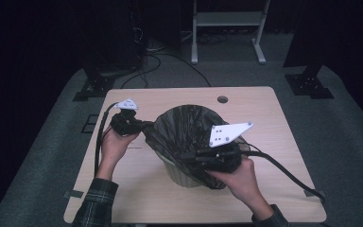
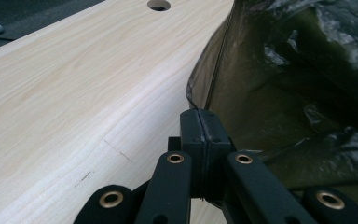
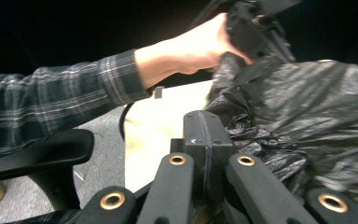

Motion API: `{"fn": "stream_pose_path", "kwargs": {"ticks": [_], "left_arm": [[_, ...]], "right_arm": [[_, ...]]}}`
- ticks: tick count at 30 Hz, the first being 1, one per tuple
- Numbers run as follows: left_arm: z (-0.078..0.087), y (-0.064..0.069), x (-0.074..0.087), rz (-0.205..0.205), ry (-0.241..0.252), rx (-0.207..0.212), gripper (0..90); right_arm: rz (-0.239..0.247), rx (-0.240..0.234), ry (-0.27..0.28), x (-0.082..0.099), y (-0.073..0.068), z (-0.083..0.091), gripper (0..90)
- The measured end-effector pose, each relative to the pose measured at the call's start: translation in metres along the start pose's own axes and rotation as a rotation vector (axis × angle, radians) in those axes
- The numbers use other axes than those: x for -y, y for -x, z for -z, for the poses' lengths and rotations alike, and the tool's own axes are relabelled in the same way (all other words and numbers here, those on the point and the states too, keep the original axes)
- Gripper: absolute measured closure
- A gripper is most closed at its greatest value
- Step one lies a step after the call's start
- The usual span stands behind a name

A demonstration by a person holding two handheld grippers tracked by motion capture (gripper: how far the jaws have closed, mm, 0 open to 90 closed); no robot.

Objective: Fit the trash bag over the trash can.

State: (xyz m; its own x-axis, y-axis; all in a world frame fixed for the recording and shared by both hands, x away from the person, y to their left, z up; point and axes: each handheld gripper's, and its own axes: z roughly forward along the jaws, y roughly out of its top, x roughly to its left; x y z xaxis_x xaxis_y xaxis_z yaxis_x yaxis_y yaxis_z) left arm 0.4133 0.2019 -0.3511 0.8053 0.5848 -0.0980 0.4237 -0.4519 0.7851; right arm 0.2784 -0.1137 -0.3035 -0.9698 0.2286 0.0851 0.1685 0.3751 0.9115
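A black bin bag (image 1: 189,125) lines a pale ribbed bin (image 1: 182,176) in the middle of the wooden table (image 1: 260,113). My left gripper (image 1: 145,126) is at the bag's left rim. In the left gripper view its jaws (image 2: 200,115) are shut on the thin edge of the bag (image 2: 298,88), which runs up from the tips. My right gripper (image 1: 189,156) lies at the bag's near rim. Its jaws (image 3: 204,117) are shut, and crumpled film of the bag (image 3: 307,107) bunches against the tips. Farther off, the person's left hand (image 3: 191,46) holds the other gripper (image 3: 256,28).
A cable hole (image 1: 222,100) is in the table's far edge. A white stand (image 1: 227,28) and dark equipment legs stand on the floor behind the table. A black chair armrest (image 3: 42,154) is by the table's near side. Cables trail from both grippers.
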Motion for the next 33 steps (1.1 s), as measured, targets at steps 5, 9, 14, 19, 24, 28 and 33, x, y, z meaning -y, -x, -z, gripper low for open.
{"fn": "stream_pose_path", "kwargs": {"ticks": [5,9,14,19,24,28,33], "left_arm": [[0.000,0.000,0.000,0.004,-0.004,0.001,89.8],[0.001,-0.001,0.001,-0.001,-0.007,-0.001,89.8],[0.002,-0.002,0.002,0.005,-0.008,-0.007,89.8],[0.001,-0.002,0.003,0.007,-0.012,-0.005,89.8],[0.002,-0.002,0.004,0.004,-0.010,-0.005,89.8],[0.004,-0.004,0.006,0.012,-0.004,-0.005,89.8],[0.005,-0.004,0.008,0.013,-0.004,-0.004,89.8]], "right_arm": [[0.036,-0.043,-0.014,0.002,-0.019,-0.016,89.9],[0.036,-0.076,-0.030,0.009,-0.026,-0.028,89.9],[0.038,-0.146,-0.067,0.020,-0.038,-0.044,90.0],[0.063,-0.151,-0.118,0.030,-0.046,-0.052,88.4],[0.093,-0.087,-0.071,0.021,-0.048,-0.024,72.6],[0.082,-0.040,-0.042,0.024,-0.047,0.007,68.9],[0.037,0.081,-0.026,0.044,-0.032,0.048,60.2]]}}
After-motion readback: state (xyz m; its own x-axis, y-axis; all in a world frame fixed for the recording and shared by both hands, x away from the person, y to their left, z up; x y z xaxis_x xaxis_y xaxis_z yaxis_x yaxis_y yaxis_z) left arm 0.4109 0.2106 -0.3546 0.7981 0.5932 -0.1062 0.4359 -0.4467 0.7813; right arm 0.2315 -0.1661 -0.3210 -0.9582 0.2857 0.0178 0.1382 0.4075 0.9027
